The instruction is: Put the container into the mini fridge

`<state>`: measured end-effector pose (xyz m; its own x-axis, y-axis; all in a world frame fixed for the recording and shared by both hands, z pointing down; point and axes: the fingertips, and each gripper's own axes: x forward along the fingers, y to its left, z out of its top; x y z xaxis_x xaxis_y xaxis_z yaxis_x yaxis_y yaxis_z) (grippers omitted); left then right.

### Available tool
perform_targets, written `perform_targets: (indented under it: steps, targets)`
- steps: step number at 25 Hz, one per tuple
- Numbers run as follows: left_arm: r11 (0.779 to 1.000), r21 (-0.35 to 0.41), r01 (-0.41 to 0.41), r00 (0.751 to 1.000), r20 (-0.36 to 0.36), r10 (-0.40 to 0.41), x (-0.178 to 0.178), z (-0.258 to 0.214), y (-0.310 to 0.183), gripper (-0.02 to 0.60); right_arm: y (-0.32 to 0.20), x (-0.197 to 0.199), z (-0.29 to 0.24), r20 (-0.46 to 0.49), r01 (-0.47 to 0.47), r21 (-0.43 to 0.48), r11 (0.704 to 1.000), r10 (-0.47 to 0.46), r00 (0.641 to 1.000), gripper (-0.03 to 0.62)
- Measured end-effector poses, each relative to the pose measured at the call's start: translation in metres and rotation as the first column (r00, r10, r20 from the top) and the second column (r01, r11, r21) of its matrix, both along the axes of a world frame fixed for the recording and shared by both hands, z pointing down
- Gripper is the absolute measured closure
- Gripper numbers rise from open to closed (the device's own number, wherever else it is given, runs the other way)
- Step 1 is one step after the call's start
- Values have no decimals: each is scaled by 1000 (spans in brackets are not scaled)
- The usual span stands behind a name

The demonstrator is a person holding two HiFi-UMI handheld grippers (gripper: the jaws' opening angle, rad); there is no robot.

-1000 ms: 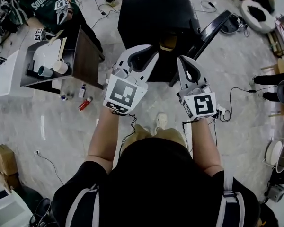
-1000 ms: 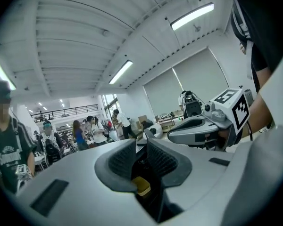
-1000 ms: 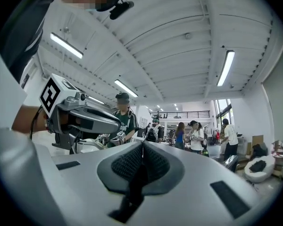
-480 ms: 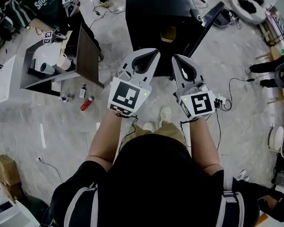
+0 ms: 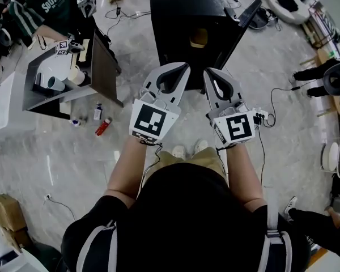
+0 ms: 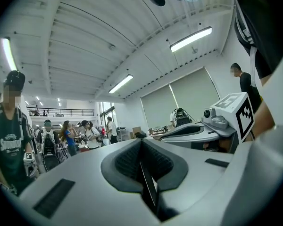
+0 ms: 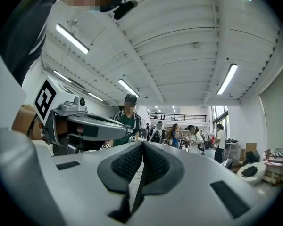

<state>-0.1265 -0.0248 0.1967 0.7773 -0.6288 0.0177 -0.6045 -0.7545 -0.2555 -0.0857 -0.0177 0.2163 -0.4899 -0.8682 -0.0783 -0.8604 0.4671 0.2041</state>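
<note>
Marble floor (image 5: 56, 146) holds one fridge (image 5: 187, 10); left gripper (image 5: 179, 67), right gripper (image 5: 211, 71) closed.

Bright, even indoor light from long ceiling tubes (image 6: 191, 39), glowing white. Pale floor (image 5: 56, 146) carries a soft sheen, shadows faint. Mini fridge (image 5: 187, 10) nearly black, detail lost. Heavy fisheye bending, dark corners in gripper views. Left tool (image 6: 142, 147) foreground soft.

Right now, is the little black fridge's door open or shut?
Open: the door stands swung out from the mini fridge, showing its inside.
</note>
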Motion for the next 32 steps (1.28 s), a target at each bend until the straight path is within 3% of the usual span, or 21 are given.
perform_targets:
  steps: [7, 32]
  targets:
    - [1000, 2, -22, 999, -45, 22, -7, -13, 16, 558, 13, -5, -5, -18, -1, 4, 1000, 1, 1000, 557]
    - [1000, 5, -22, 1000, -4, 22, 6, -3, 9, 558, 8, 4, -3, -36, 10, 10, 1000, -10, 999, 557]
